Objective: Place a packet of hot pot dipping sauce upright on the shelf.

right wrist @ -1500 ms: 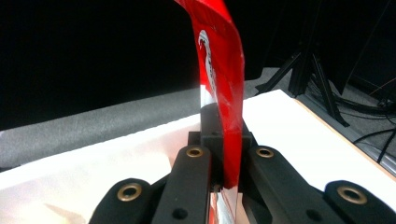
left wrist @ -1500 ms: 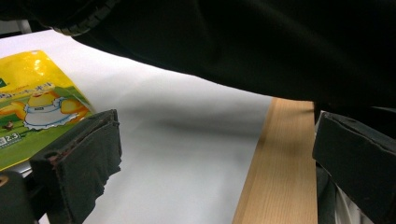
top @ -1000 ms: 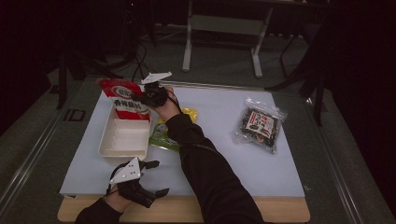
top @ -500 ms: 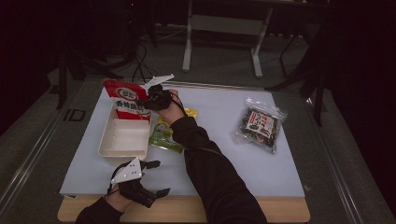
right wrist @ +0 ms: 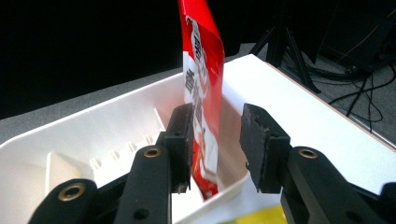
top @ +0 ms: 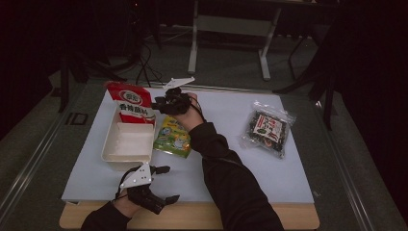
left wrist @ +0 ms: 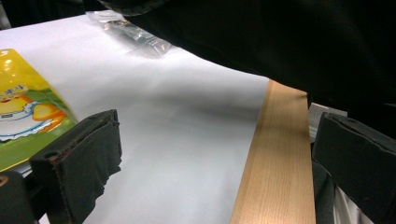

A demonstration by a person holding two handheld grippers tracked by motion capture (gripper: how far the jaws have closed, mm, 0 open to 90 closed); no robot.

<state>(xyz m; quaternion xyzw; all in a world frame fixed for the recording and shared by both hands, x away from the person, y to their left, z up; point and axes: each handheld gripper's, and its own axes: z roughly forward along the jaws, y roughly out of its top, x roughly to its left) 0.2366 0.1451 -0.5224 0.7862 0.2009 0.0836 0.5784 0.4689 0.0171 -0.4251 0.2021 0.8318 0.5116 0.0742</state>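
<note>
Evidently the right gripper [right wrist: 215, 144] has just been opening to release the red packet [top: 131, 102], which stands propped in the white tray [top: 126, 150]; left gripper [top: 156, 185] rests wide, empty

Showing a wooden table [top: 288, 224], its top covered by a white mat [top: 226, 115]. Lying on the mat: a white tray [top: 126, 144] at the left, a yellow-green pouch [top: 173, 138] just beside the tray's right wall, and a clear dark-filled bag [top: 267, 129] well apart at the right. Leaning in the tray's far end, a red packet [top: 131, 102].
</note>
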